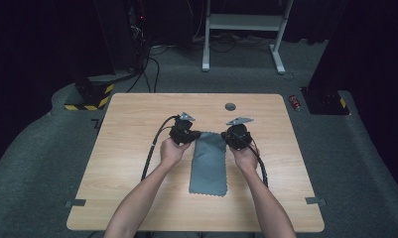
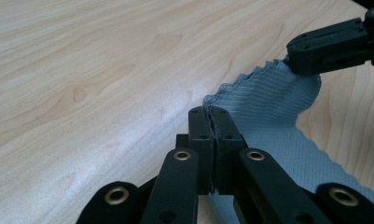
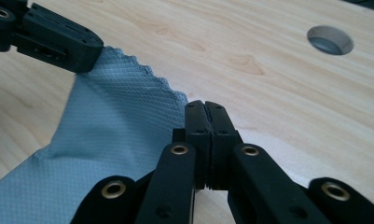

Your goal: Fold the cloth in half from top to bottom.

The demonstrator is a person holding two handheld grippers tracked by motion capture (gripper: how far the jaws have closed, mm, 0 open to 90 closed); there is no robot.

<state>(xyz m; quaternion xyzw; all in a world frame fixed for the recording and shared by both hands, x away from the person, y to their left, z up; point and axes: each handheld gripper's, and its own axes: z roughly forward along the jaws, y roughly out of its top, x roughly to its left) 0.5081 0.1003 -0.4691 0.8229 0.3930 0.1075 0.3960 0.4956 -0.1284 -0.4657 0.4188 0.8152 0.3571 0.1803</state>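
Observation:
A grey cloth (image 1: 209,166) with a scalloped edge lies lengthwise on the middle of the wooden table (image 1: 132,153), its far end lifted. My left gripper (image 1: 198,134) is shut on the cloth's far left corner, and my right gripper (image 1: 226,135) is shut on the far right corner. In the left gripper view the closed jaws (image 2: 211,112) pinch the cloth (image 2: 268,98), which stretches across to the right gripper (image 2: 310,63). The right gripper view has its jaws (image 3: 204,108) closed on the cloth (image 3: 110,130), with the left gripper (image 3: 89,53) clamping the other corner.
A round hole (image 1: 230,106) is cut into the table beyond the grippers, also seen as the hole (image 3: 330,39). Cables trail back from both grippers. On the floor stand a black-and-yellow base (image 1: 90,96), a white frame (image 1: 241,22) and a red can (image 1: 296,102).

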